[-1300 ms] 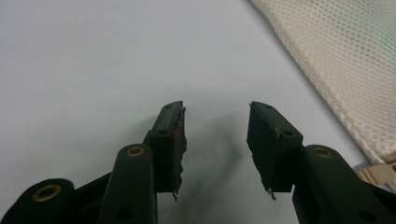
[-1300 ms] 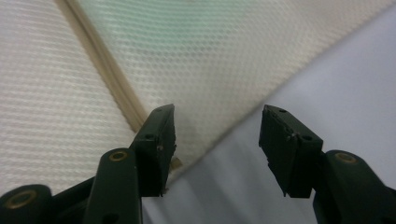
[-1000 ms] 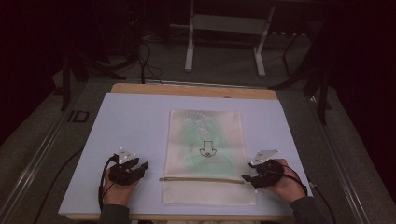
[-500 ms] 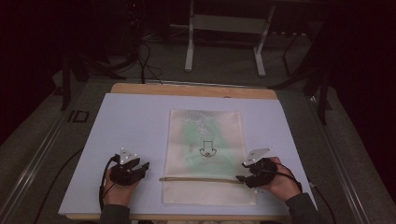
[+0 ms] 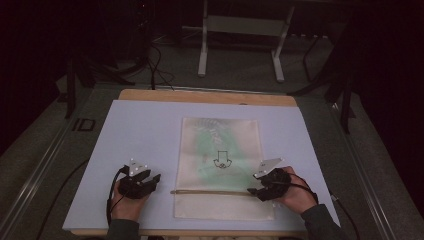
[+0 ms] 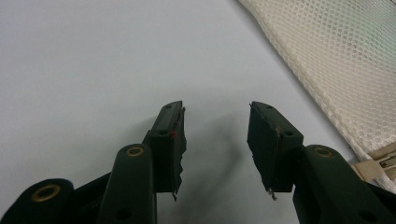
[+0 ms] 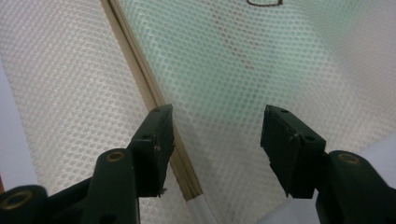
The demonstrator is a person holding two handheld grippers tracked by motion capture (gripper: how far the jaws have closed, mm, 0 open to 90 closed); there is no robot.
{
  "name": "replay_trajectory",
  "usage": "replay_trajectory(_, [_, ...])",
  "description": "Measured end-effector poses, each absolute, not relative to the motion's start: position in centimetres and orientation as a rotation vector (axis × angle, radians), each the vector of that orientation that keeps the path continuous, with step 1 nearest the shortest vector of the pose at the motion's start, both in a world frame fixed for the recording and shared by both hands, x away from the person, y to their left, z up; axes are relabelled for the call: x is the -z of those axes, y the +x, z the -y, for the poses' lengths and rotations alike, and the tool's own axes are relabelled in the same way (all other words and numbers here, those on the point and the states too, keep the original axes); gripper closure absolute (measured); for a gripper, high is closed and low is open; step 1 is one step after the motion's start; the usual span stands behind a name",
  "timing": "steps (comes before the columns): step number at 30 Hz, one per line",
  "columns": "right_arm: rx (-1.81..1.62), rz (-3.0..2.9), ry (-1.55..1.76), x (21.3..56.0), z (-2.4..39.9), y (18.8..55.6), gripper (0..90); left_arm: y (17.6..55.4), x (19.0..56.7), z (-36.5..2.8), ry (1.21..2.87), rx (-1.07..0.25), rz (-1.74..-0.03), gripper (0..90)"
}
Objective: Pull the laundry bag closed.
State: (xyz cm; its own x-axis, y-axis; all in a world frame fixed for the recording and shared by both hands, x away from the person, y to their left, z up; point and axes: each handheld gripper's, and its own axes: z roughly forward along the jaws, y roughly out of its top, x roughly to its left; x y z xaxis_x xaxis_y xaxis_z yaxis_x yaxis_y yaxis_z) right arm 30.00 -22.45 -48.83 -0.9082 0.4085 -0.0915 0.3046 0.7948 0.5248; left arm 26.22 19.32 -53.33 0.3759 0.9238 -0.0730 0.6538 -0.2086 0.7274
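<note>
Mesh bag (image 5: 221, 167) flat on table (image 5: 140, 130), centre, zipper strip (image 5: 210, 192) across near end. Right tool (image 5: 256, 191) released, jaws apart over bag's right edge at zipper strip end. Left tool (image 5: 152, 181) released, empty, on bare table just left of bag.

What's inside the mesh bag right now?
Through the mesh bag a pale green item and a dark printed mark show. The mesh blurs it, so what the item is cannot be told.
</note>
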Motion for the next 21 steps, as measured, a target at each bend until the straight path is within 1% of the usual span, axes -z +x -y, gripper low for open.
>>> replay_trajectory(21, [-0.769,-2.818,0.484,48.6,20.3,29.8,44.1,26.2,53.3,-19.3,1.953,-0.496,-1.359,55.1])
